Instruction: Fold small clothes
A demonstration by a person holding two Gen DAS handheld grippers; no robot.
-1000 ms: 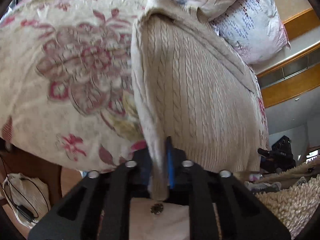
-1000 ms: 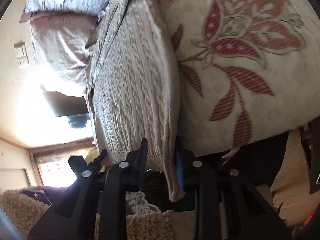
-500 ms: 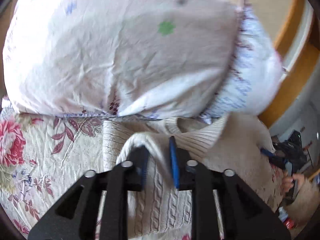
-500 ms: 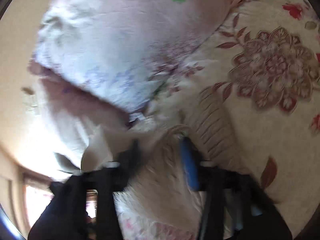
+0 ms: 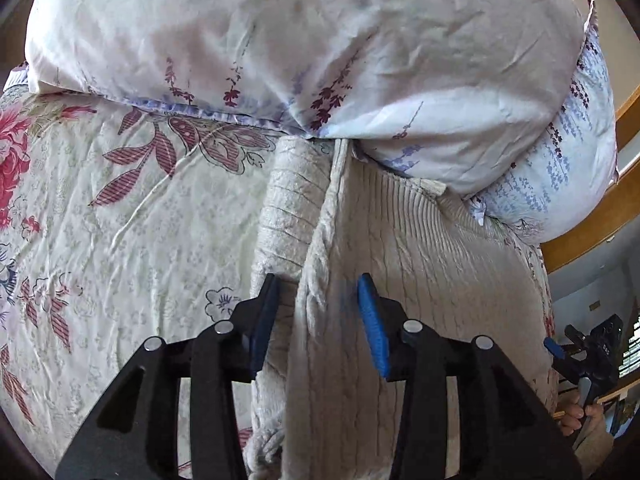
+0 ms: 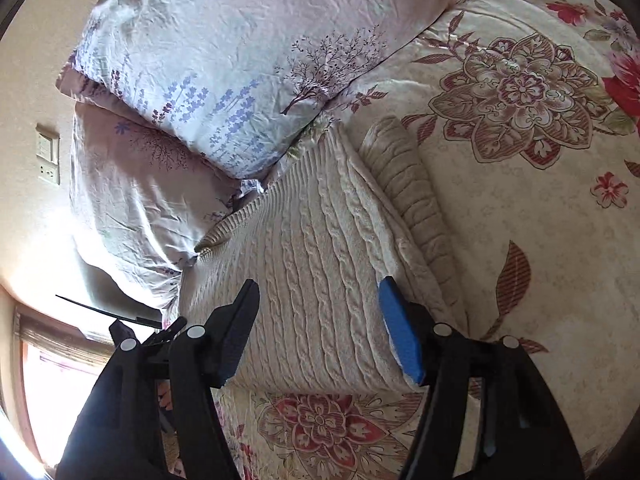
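Observation:
A cream cable-knit sweater [image 5: 420,272] lies folded on the floral bedspread [image 5: 132,232], its far end against the pillows. It also shows in the right wrist view [image 6: 320,280], with a ribbed sleeve or hem [image 6: 408,188] showing along its right side. My left gripper [image 5: 318,320] is open, its jaws straddling the sweater's left folded edge without pinching it. My right gripper [image 6: 320,320] is open wide, hovering over the near part of the sweater.
Two pale floral pillows [image 5: 320,48] lie stacked at the head of the bed, also in the right wrist view [image 6: 240,60]. A wooden bed frame [image 5: 592,220] runs at the right. A wall switch [image 6: 48,152] is at left.
Both grippers carried the sweater's lower edge up towards the pillows, folding it over, then opened and let go. The sweater now lies doubled on the bed.

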